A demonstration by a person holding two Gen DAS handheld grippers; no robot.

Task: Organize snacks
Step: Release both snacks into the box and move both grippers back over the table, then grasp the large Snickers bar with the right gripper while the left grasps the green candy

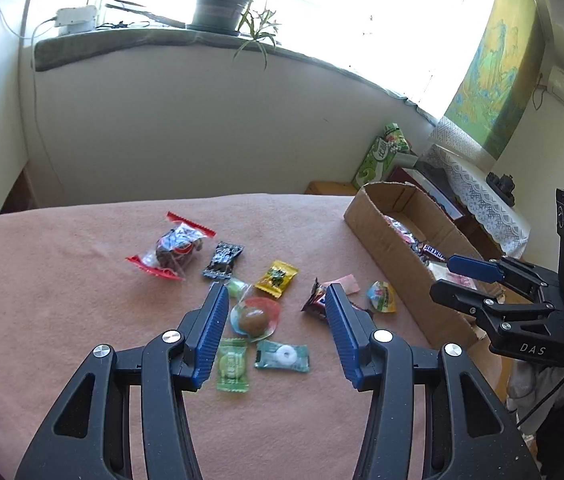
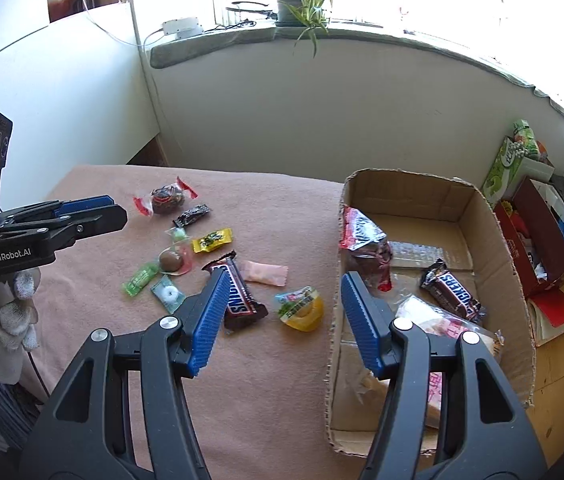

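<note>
Several wrapped snacks lie on the pink cloth. My left gripper is open and empty above a clear pack with a brown round candy, beside a green candy and a mint ring pack. My right gripper is open and empty above the cloth near a Snickers bar and a yellow jelly cup, at the left wall of the cardboard box. The box holds another Snickers and a red-edged pack.
A red-edged dark snack bag, a black pack, a yellow candy and a pink pack lie farther out. Green and red boxes stand past the box. The windowsill holds a plant.
</note>
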